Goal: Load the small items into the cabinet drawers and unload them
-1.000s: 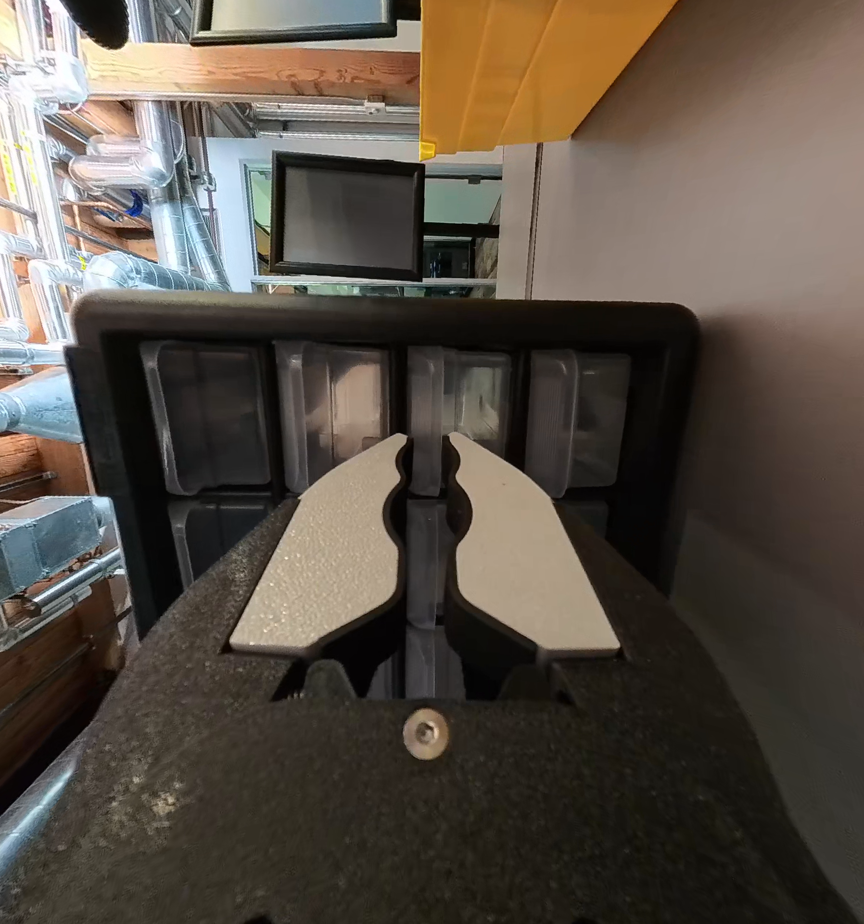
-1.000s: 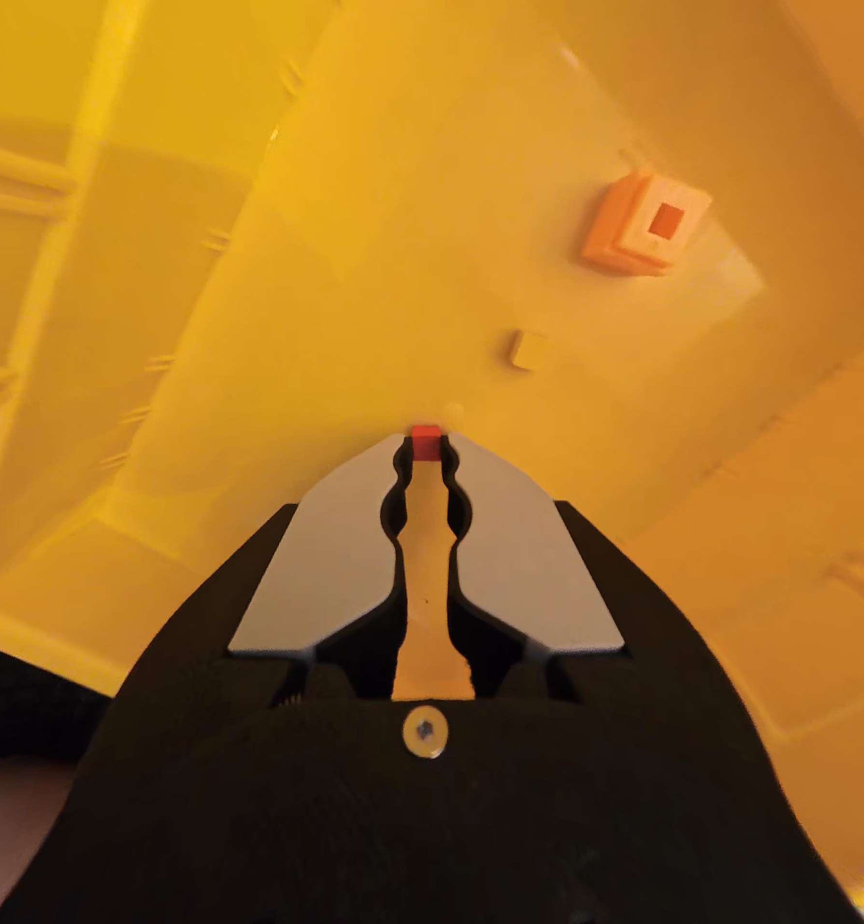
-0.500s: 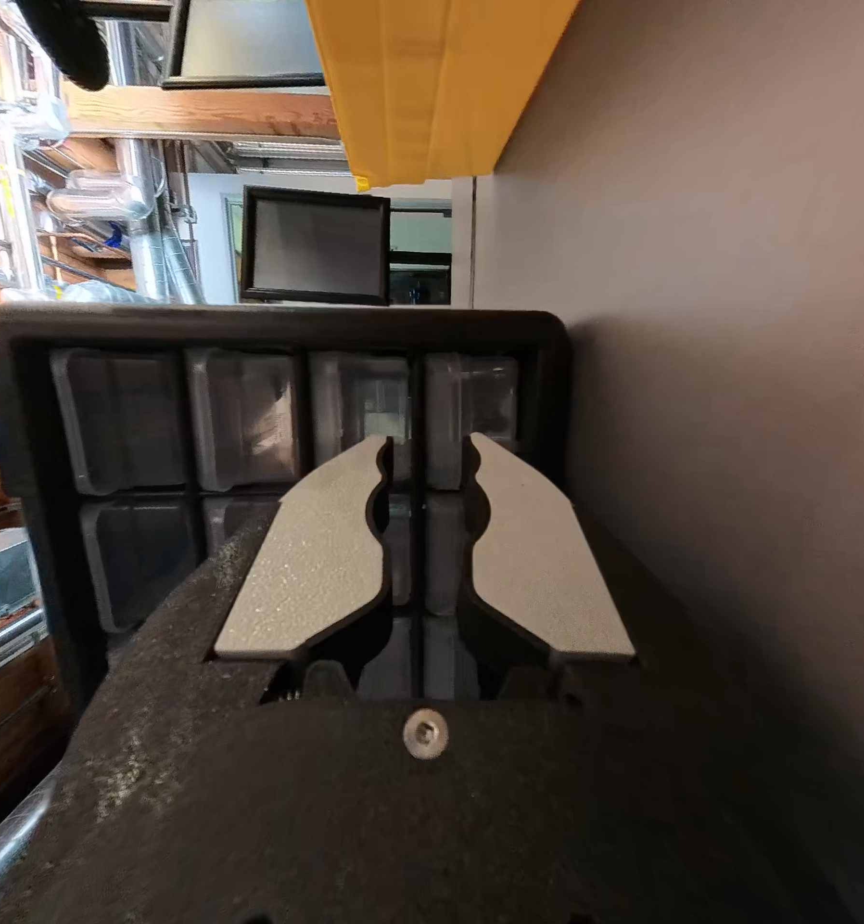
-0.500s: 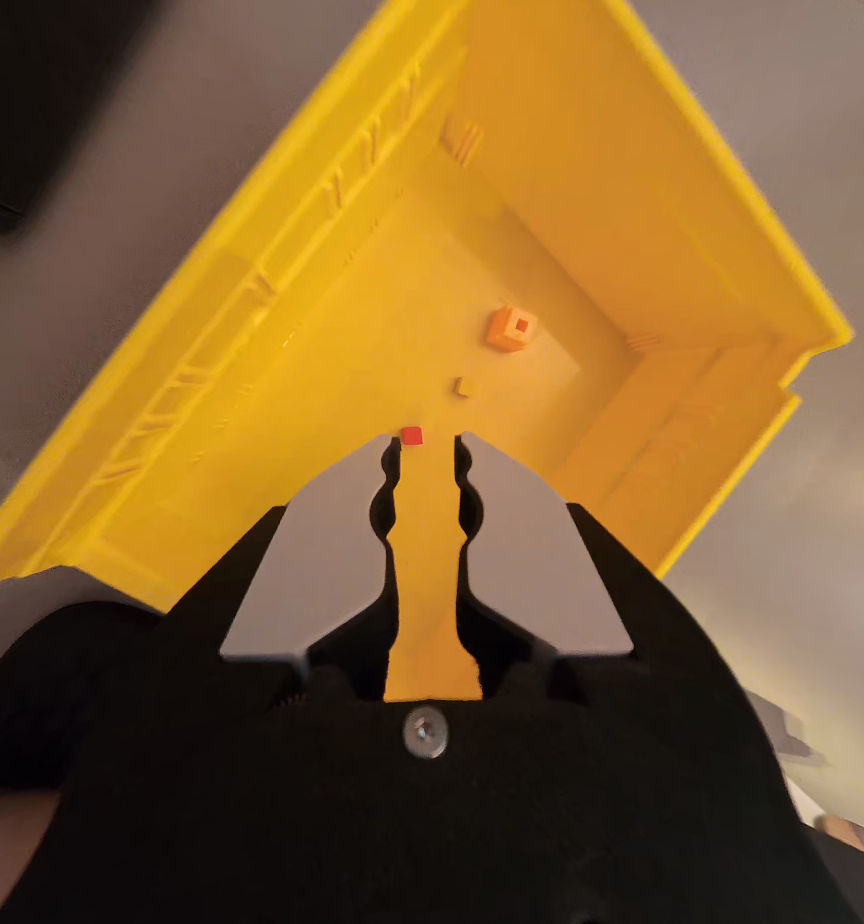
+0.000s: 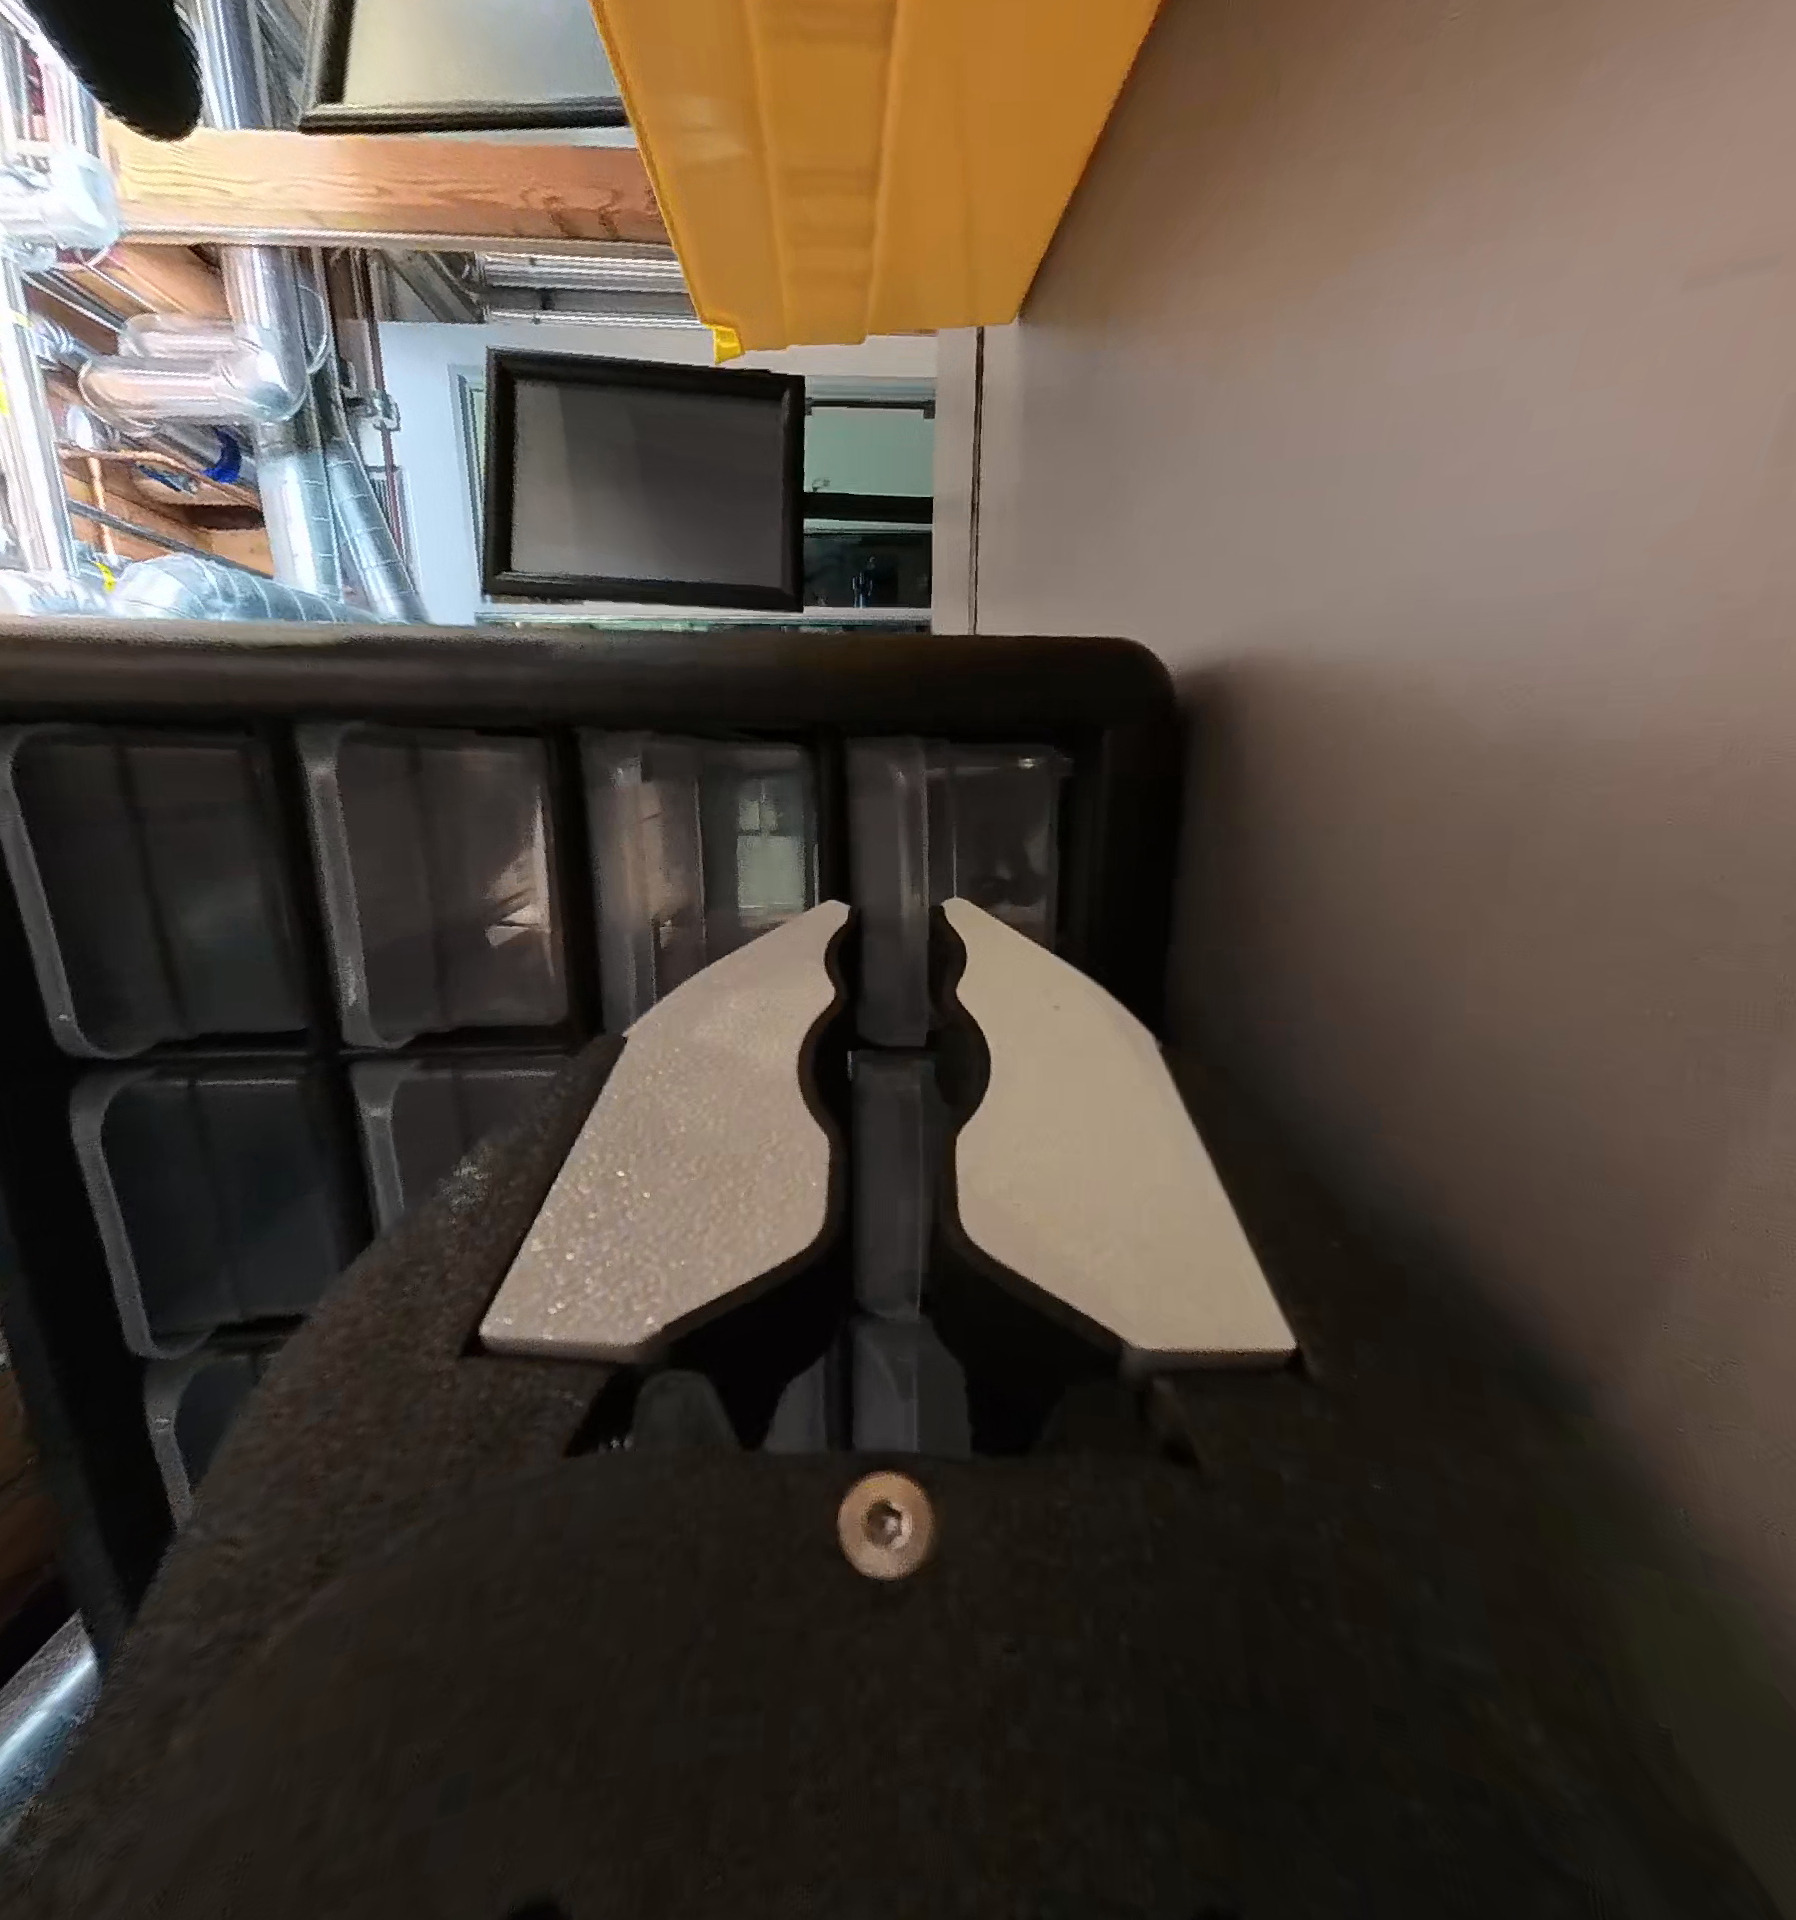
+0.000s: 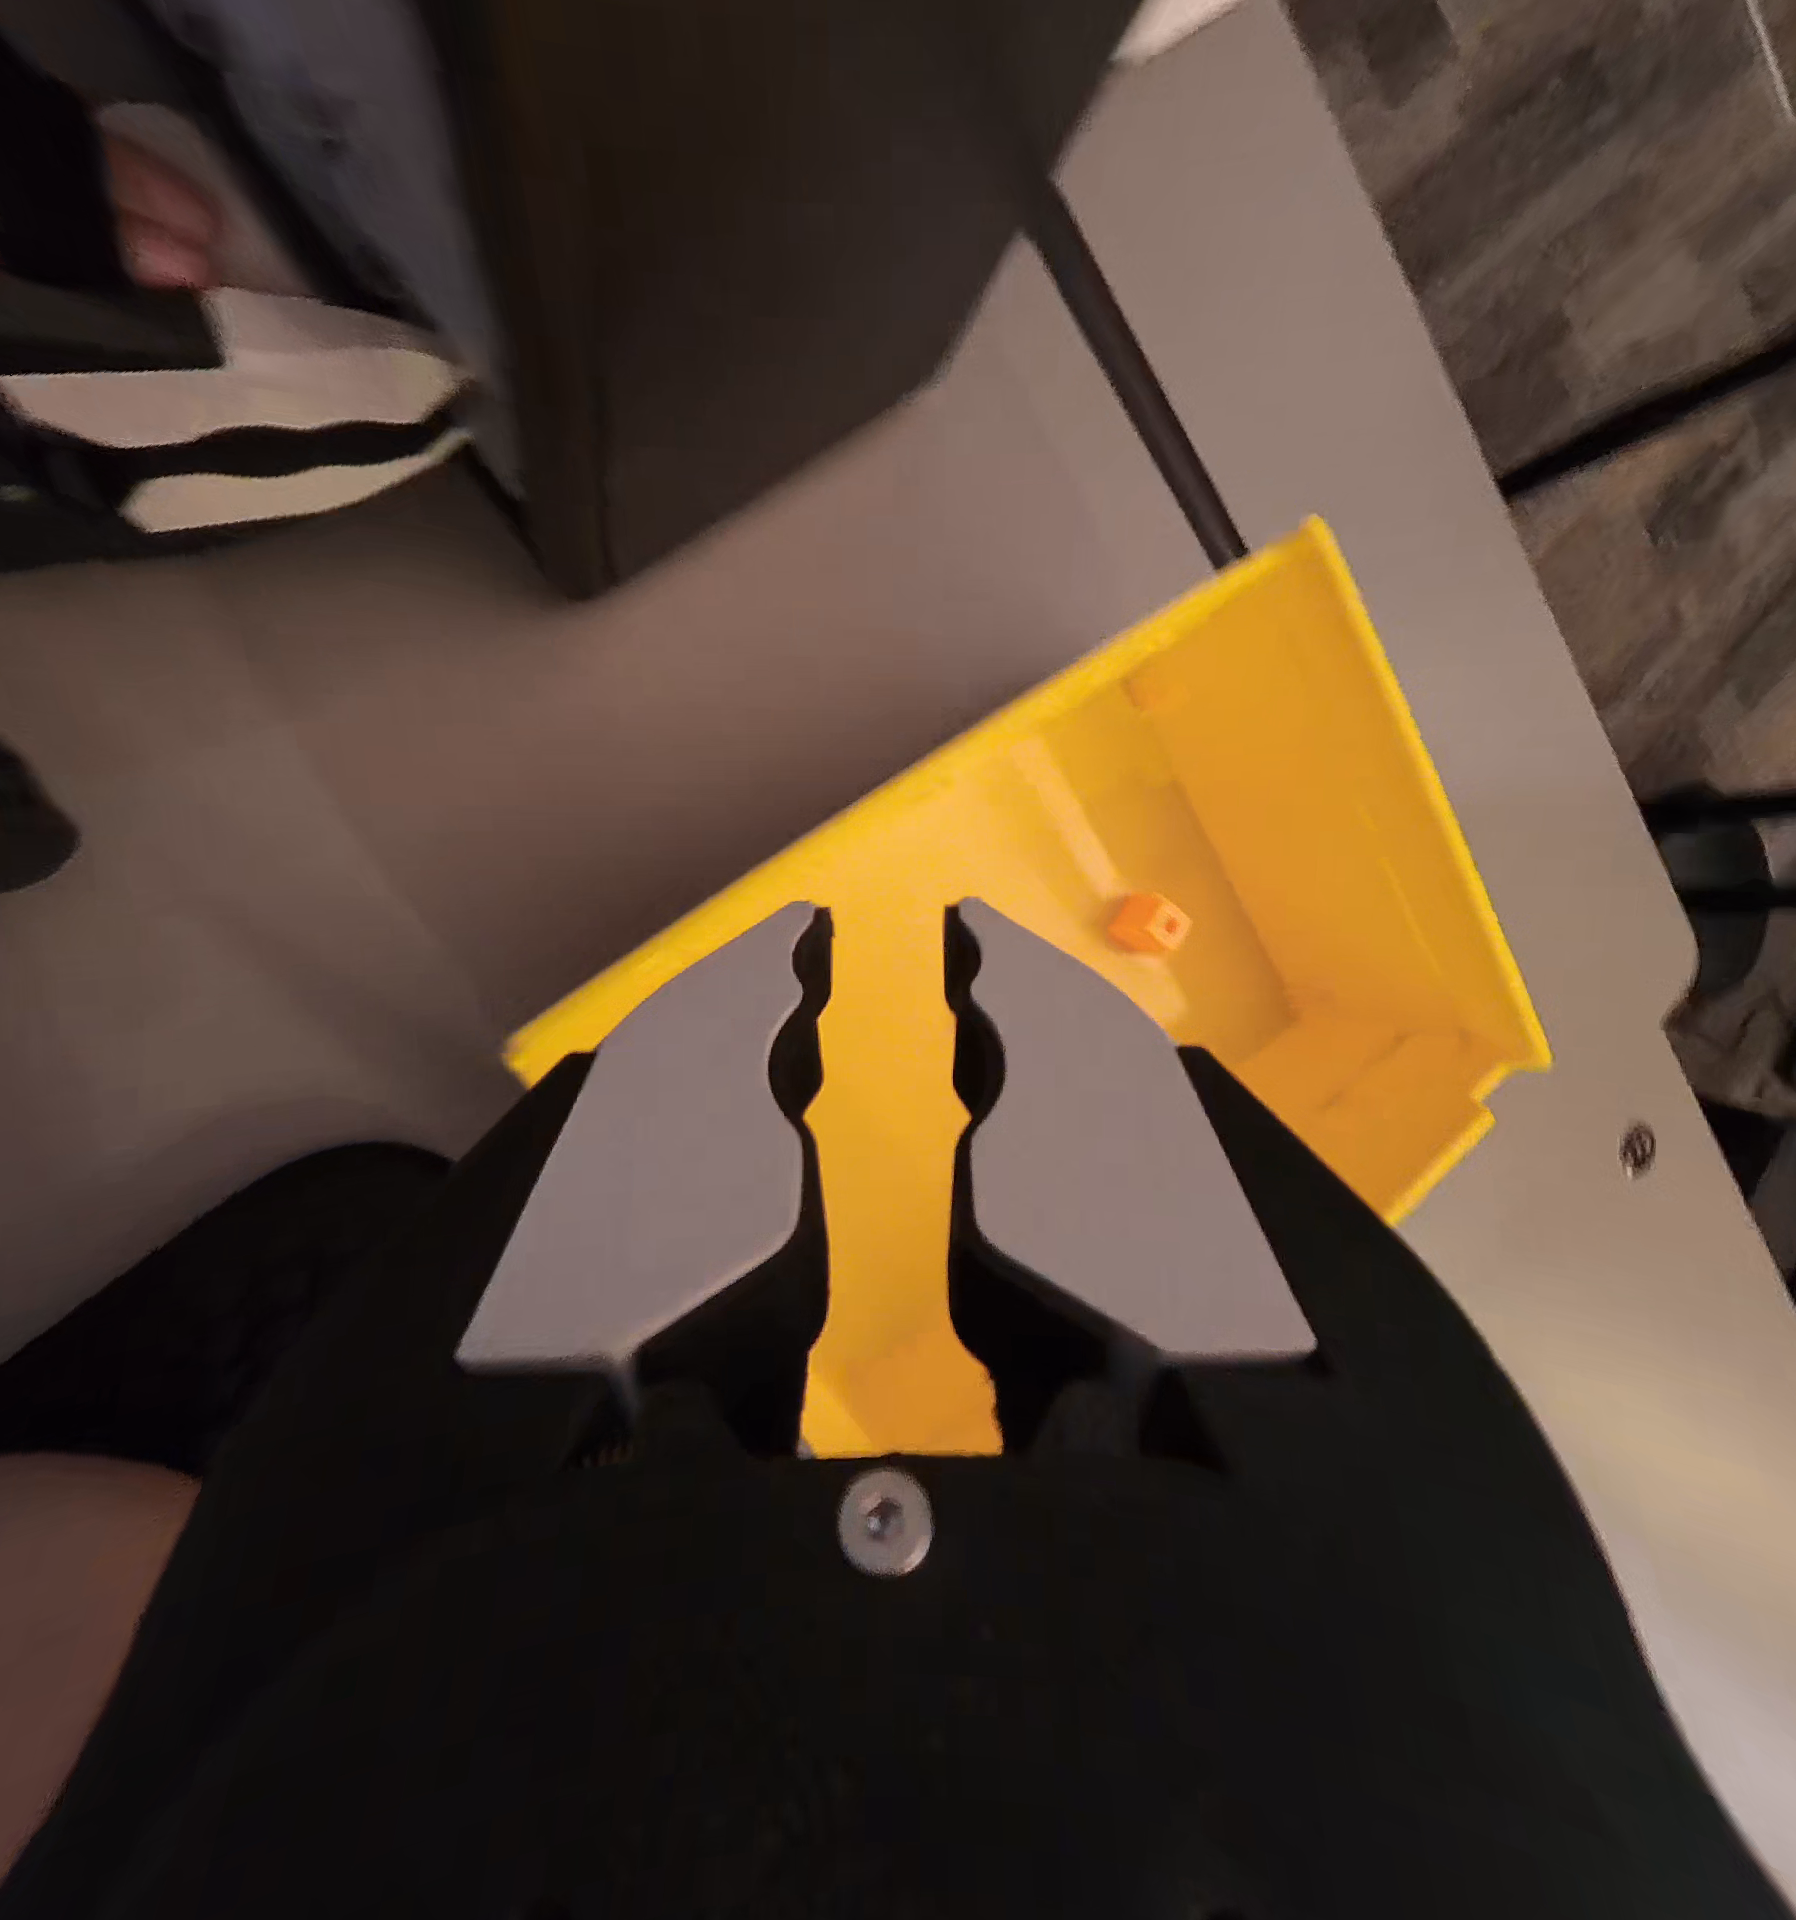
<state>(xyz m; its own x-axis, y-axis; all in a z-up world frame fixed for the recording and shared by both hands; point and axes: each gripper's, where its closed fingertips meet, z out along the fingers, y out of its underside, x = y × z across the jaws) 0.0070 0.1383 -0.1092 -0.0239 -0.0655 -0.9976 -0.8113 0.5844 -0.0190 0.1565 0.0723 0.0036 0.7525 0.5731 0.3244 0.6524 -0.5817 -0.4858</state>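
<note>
The black cabinet (image 5: 561, 675) with clear drawers fills the left wrist view, turned on its side. My left gripper (image 5: 894, 914) is shut on the ridge handle (image 5: 889, 821) of the drawer nearest the grey table (image 5: 1496, 935), with both pads against it. In the right wrist view, my right gripper (image 6: 883, 914) is open and empty, raised above the yellow bin (image 6: 1289, 748). An orange cube with a hole (image 6: 1143, 923) lies in the bin. The small red cube is not in view. The left gripper (image 6: 229, 416) also shows blurred at the cabinet (image 6: 717, 260).
The yellow bin (image 5: 873, 156) stands on the table beyond the cabinet. The table's edge (image 6: 1559, 790) runs just behind the bin. A dark monitor (image 5: 645, 478) and metal pipes (image 5: 250, 395) are in the background. My right fingertips sit around 20 cm from my left ones.
My left gripper shifted along the cabinet to the end drawer, opened, then closed on its handle. My right gripper opened, left the small red cube in the bin and drew back upward.
</note>
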